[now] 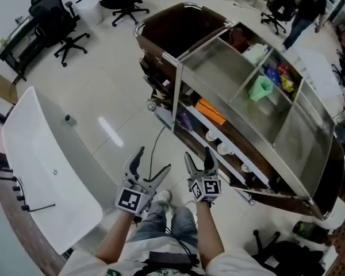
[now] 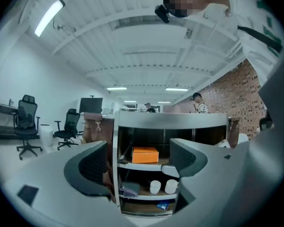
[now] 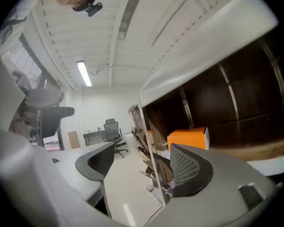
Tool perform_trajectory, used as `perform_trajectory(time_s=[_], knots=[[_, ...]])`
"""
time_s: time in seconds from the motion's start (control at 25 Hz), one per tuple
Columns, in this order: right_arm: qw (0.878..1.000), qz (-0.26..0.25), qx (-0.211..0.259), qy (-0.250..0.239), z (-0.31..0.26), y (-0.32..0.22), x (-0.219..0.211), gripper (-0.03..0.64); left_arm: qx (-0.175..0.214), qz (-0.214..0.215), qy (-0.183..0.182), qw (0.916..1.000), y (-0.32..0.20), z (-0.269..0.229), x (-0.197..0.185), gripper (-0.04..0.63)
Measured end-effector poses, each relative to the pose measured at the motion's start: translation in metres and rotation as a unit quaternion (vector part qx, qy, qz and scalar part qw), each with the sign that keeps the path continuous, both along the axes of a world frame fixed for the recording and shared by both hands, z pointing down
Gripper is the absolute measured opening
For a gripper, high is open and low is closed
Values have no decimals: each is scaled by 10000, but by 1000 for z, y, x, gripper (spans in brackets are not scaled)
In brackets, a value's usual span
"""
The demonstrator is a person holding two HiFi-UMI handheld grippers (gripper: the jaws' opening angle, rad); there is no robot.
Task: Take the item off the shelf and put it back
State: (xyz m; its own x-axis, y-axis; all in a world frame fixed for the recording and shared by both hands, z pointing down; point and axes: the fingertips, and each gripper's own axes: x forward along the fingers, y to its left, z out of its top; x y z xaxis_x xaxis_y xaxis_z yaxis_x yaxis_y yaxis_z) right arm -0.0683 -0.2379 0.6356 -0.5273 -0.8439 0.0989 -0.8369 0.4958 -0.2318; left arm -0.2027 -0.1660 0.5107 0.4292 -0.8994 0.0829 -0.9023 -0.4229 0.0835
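An orange box (image 1: 210,111) lies on the upper shelf of a metal-framed shelf unit (image 1: 177,80). It shows straight ahead in the left gripper view as the orange box (image 2: 145,154), and in the right gripper view as the orange box (image 3: 188,138). Two white cups (image 2: 163,186) stand one shelf lower. My left gripper (image 1: 154,160) is open and holds nothing, a little short of the shelf front. My right gripper (image 1: 198,154) is beside it, also open with nothing between its fingers. Both point level at the shelves. Seen from their own cameras, the left gripper (image 2: 139,162) and right gripper (image 3: 144,164) have bare pads.
The unit's top tray holds a green container (image 1: 260,88) and small packets (image 1: 279,73). A white curved table (image 1: 46,171) stands at the left. Black office chairs (image 1: 57,19) are at the back left. A person (image 1: 305,7) stands far behind the unit. A cable (image 1: 155,145) lies on the floor.
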Motion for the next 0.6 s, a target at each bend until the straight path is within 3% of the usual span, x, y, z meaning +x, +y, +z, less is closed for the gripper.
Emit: perform_trajectory(time_s=[0.28,0.6], knots=[[9941,562,927,45,-164,65,73,391,254,511,124,9983,11,-84,41,387],[9675,2018,1472,390,-252,154,187,354,683,1445,-65,9871,31,-103,118,387]])
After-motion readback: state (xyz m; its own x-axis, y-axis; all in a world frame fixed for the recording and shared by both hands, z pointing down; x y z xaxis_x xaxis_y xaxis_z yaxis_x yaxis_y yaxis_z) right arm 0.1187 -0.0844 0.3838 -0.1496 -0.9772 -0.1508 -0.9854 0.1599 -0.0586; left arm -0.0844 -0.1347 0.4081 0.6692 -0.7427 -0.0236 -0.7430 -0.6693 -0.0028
